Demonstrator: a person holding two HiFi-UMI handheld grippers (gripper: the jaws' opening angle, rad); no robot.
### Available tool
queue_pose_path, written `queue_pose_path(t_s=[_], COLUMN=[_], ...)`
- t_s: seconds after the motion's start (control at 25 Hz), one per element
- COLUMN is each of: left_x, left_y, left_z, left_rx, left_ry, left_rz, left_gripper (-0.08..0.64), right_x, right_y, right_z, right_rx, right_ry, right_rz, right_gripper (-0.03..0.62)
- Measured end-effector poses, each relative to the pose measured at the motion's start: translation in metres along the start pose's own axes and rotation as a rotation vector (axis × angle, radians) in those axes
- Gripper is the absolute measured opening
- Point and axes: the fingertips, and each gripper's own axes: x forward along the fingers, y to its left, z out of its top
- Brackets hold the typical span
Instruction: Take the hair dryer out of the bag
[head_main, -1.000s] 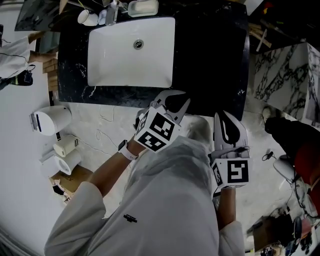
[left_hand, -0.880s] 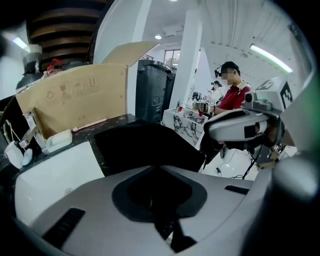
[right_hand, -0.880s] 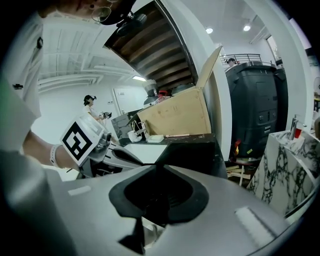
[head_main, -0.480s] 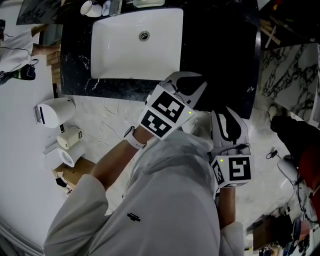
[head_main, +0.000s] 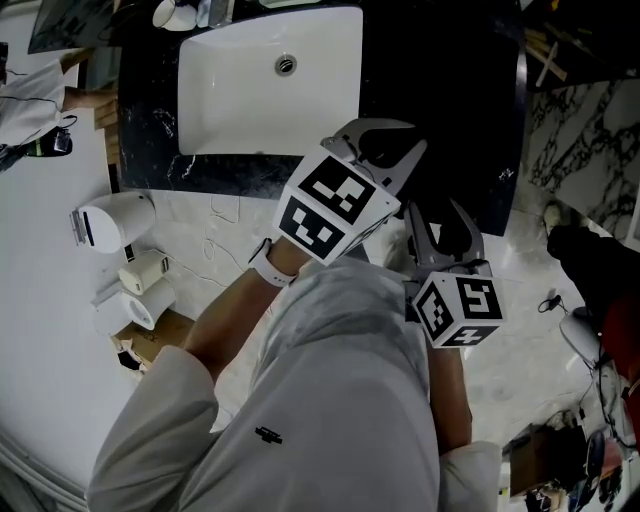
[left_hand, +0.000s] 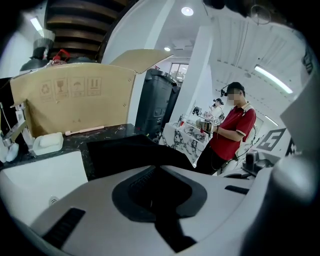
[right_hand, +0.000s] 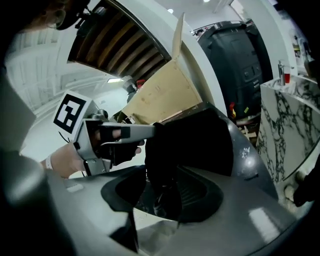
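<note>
A black bag (right_hand: 200, 140) lies on the dark counter (head_main: 150, 120) to the right of the white sink (head_main: 240, 100); in the head view it blends into the black top. My left gripper (head_main: 385, 140) is shut on the bag's edge, and the right gripper view shows the left gripper (right_hand: 147, 131) pinching the black fabric. My right gripper (head_main: 440, 215) sits just below it. The right gripper's (right_hand: 162, 192) jaws are opening, with a fold of black fabric hanging between them, not pressed. From the left gripper (left_hand: 160, 195) I see the bag (left_hand: 130, 152) just ahead. The hair dryer is hidden.
A soap dish (left_hand: 49, 142) and an open cardboard box (left_hand: 75, 100) stand behind the sink. A tall black bin (left_hand: 157, 100) and a person in a red shirt (left_hand: 235, 130) are beyond the counter. A white appliance (head_main: 110, 222) sits on the floor at left.
The right gripper's jaws have gone from shut to wide apart, and it has rolled and sunk. The left gripper has moved up and right over the counter, still shut.
</note>
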Motion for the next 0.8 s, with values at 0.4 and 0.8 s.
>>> queue_pose_path(t_s=[0.4, 0.8], left_x=[0.006, -0.002], left_y=[-0.007, -0.004], left_z=[0.003, 0.003], left_rx=[-0.04, -0.029], left_ry=[-0.018, -0.045], left_rz=[-0.023, -0.025], left_gripper=[0.026, 0.026], right_x=[0.025, 0.05], right_y=[-0.031, -0.046], right_z=[0.004, 0.005], right_rx=[0.107, 0.14], right_ry=[-0.021, 0.004], right_rz=[-0.137, -0.229], right_gripper=[0.218, 0.232])
